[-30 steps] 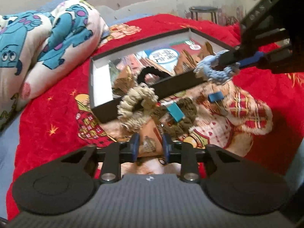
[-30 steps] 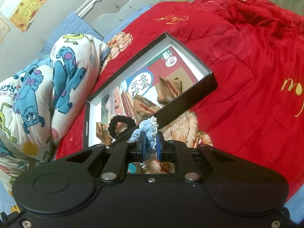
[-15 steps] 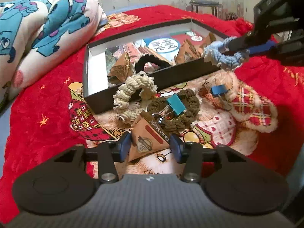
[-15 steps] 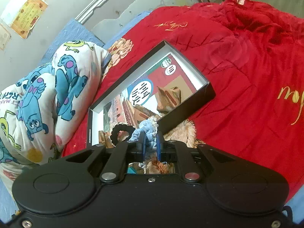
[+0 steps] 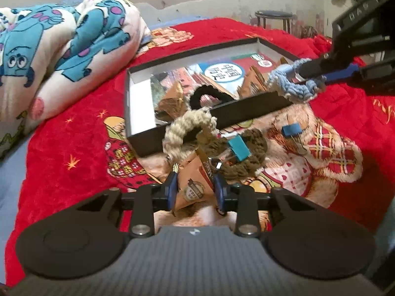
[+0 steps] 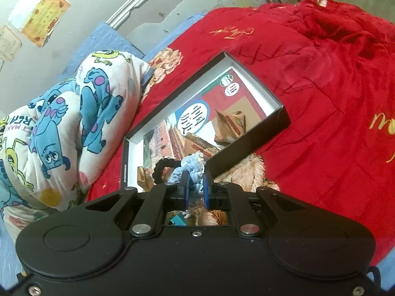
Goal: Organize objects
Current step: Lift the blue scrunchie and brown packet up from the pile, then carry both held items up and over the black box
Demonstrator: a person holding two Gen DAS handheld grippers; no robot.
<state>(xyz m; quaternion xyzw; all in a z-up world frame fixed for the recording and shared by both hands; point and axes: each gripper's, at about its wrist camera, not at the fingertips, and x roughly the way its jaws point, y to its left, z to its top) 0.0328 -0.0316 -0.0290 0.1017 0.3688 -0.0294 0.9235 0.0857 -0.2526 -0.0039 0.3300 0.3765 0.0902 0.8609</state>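
A shallow black box [image 5: 249, 113] [image 6: 249, 153] lies on the red blanket and holds a black scrunchie [image 5: 209, 96] [image 6: 164, 166] and brown packets. My right gripper [image 6: 195, 188] [image 5: 311, 74] is shut on a light blue scrunchie [image 6: 191, 170] [image 5: 288, 83] and holds it over the box's near right rim. My left gripper [image 5: 195, 190] is open around a brown triangular snack packet [image 5: 191, 187] lying on the blanket. A beige scrunchie [image 5: 187, 130], a dark brown scrunchie [image 5: 246, 162] and two blue binder clips [image 5: 238, 146] [image 5: 291, 130] lie in front of the box.
A rolled cartoon-print quilt [image 5: 61, 49] [image 6: 61, 123] lies left of the box. A stool [image 5: 272, 16] stands by the wall behind the bed. Open red blanket [image 6: 333, 86] stretches to the right of the box.
My left gripper opened wider, then narrowed around the brown packet. My right gripper carried the blue scrunchie up and slightly farther over the box rim.
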